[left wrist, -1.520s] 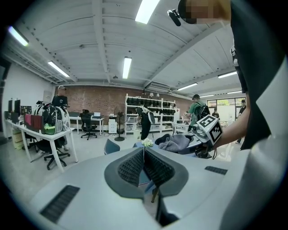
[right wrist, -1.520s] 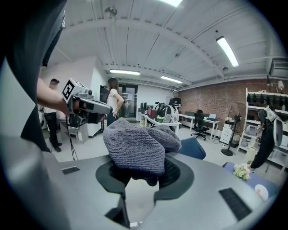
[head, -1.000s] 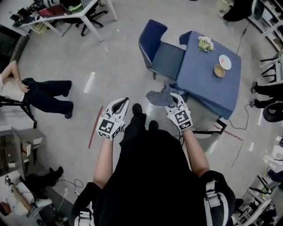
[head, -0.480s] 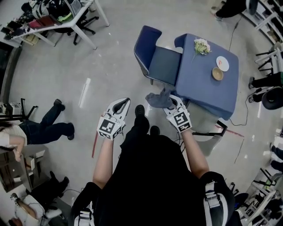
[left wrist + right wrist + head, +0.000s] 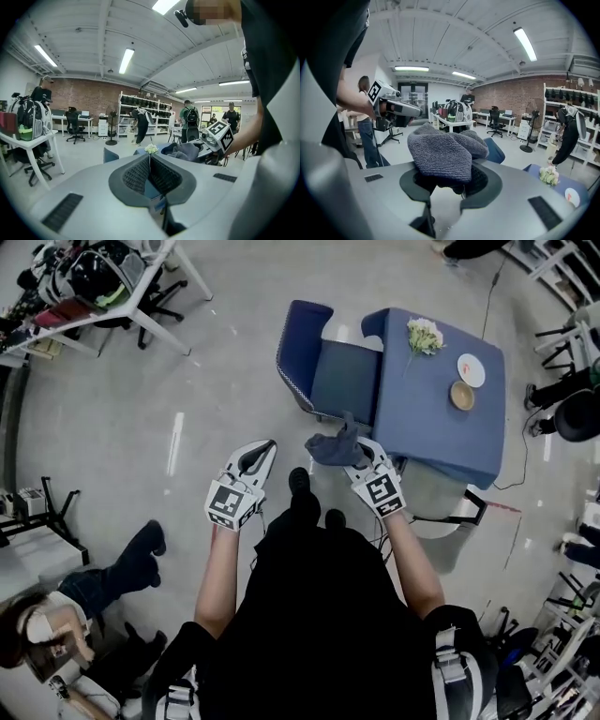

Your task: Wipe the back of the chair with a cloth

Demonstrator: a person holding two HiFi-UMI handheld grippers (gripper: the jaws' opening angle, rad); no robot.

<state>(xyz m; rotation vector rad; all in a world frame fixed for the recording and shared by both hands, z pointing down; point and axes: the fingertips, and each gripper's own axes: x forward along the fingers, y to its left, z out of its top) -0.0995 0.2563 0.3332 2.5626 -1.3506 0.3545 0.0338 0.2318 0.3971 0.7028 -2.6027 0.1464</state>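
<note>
A blue chair [image 5: 319,371] stands pushed against a blue-clothed table [image 5: 441,418], its back [image 5: 296,348] on the left side. My right gripper [image 5: 359,451] is shut on a grey cloth [image 5: 330,447], held just short of the chair's seat; in the right gripper view the cloth [image 5: 445,152] bulges out over the jaws and the chair back [image 5: 495,150] shows behind it. My left gripper [image 5: 257,454] is shut with nothing in it, to the left of the cloth; its jaws meet in the left gripper view [image 5: 150,161].
The table carries a flower bunch [image 5: 424,335], a plate [image 5: 471,370] and a bowl [image 5: 461,396]. A white desk [image 5: 112,296] with office chairs stands far left. A person's legs [image 5: 122,568] lie on the floor at left. Cables [image 5: 511,474] run right of the table.
The view has shifted, so chair and table sit a little higher and further left. Both grippers are slightly nearer the chair. The seated person at left has slid down the frame.
</note>
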